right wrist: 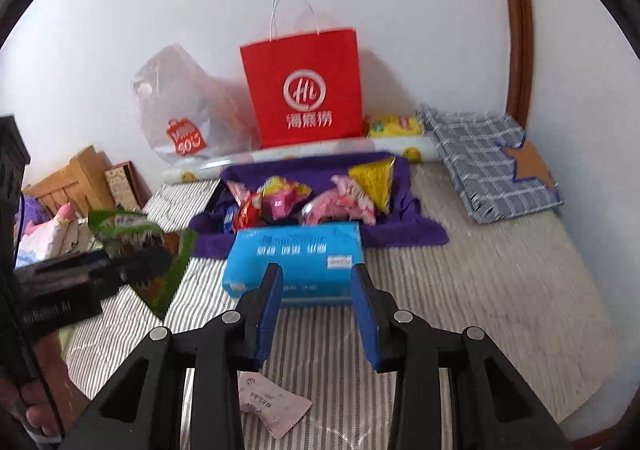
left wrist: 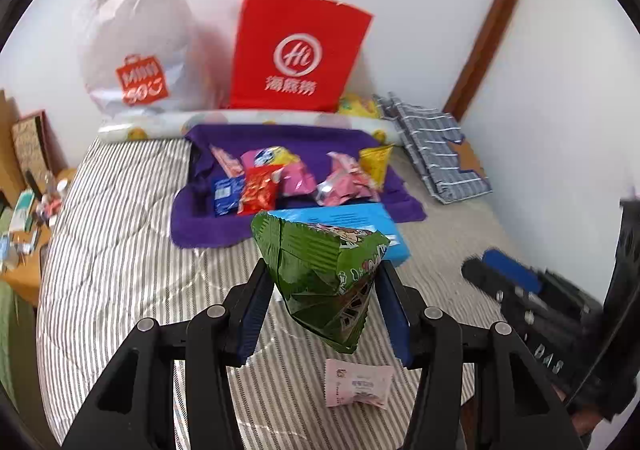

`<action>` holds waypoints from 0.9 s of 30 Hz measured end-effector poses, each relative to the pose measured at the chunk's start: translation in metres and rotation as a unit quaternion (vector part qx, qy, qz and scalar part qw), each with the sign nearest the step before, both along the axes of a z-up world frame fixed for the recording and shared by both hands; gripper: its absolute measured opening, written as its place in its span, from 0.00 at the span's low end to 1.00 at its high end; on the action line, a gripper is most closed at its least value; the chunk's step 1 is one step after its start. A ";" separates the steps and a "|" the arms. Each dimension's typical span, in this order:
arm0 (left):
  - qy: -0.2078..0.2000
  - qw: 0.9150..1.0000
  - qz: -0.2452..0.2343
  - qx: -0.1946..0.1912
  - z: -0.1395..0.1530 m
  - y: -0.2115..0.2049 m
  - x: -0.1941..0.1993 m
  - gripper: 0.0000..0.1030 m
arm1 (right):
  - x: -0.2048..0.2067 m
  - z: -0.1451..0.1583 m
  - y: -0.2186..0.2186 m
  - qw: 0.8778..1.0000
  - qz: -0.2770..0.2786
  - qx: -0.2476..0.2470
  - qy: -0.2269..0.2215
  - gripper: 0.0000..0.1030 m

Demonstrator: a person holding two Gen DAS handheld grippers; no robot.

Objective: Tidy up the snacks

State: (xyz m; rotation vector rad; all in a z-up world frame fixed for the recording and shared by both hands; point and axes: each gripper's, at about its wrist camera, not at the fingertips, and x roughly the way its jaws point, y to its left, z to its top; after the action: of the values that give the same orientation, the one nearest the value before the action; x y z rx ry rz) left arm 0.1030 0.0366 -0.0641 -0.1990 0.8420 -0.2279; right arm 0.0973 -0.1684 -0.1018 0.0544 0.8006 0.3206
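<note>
My left claw (left wrist: 322,282) is clamped on a green snack bag (left wrist: 326,278), its blue pads pressing the crinkled foil from both sides, and the bag hangs in the air above the striped bed (left wrist: 120,270). My right claw (right wrist: 318,314) holds nothing; its fingers stand apart with only the striped cover between them, pointed toward the blue tissue pack (right wrist: 296,262) lying just ahead.

The rest of the snacks sit in a loose heap on the purple towel (left wrist: 280,142) further up the bed: pink packets (left wrist: 344,186), a red one (left wrist: 258,192), a small blue one (left wrist: 226,194) and a yellow bag (left wrist: 376,162). A small pale pink sachet (left wrist: 358,382) lies alone on the cover close under both claws. Behind the towel a red paper bag (left wrist: 300,50) and a white plastic bag (left wrist: 140,46) lean against the wall.

To do this step well, I judge I should carry the green bag forward over the tissue pack without squeezing harder, since the foil is puffy and could crush or slip. I would lower it near the heap on the towel before parting the pads, so it does not tumble off. The stray sachet looks like a sensible next pick for my free right claw; it is flat, so I would come at it low and pinch an edge.
</note>
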 end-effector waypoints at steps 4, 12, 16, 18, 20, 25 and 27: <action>0.016 1.000 0.017 0.007 -0.015 0.012 0.008 0.50 | 0.001 -0.028 0.006 0.999 0.024 0.007 0.033 0.33; 0.029 0.999 0.041 0.012 -0.030 0.035 0.002 0.50 | -0.022 -0.083 0.033 0.988 0.118 0.014 0.095 0.38; 0.029 0.998 0.049 0.012 -0.033 0.043 -0.005 0.50 | -0.040 -0.098 0.040 0.983 0.156 -0.015 0.097 0.38; 0.029 0.998 0.051 0.010 -0.034 0.044 -0.009 0.50 | -0.044 -0.103 0.042 0.980 0.166 -0.028 0.101 0.38; 0.028 0.998 0.050 0.010 -0.034 0.043 -0.010 0.50 | -0.045 -0.106 0.043 0.978 0.177 -0.033 0.104 0.40; 0.026 0.998 0.052 0.007 -0.035 0.041 -0.008 0.50 | -0.042 -0.114 0.055 0.974 0.196 -0.085 0.072 0.56; 0.025 0.998 0.050 0.013 -0.034 0.039 -0.006 0.50 | -0.038 -0.116 0.058 0.974 0.201 -0.075 0.076 0.56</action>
State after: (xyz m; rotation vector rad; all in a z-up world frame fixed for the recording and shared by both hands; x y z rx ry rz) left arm 0.0972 0.0754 -0.0984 -0.2231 0.8812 -0.1195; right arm 0.0597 -0.1108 -0.2175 -0.2312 0.9861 0.6438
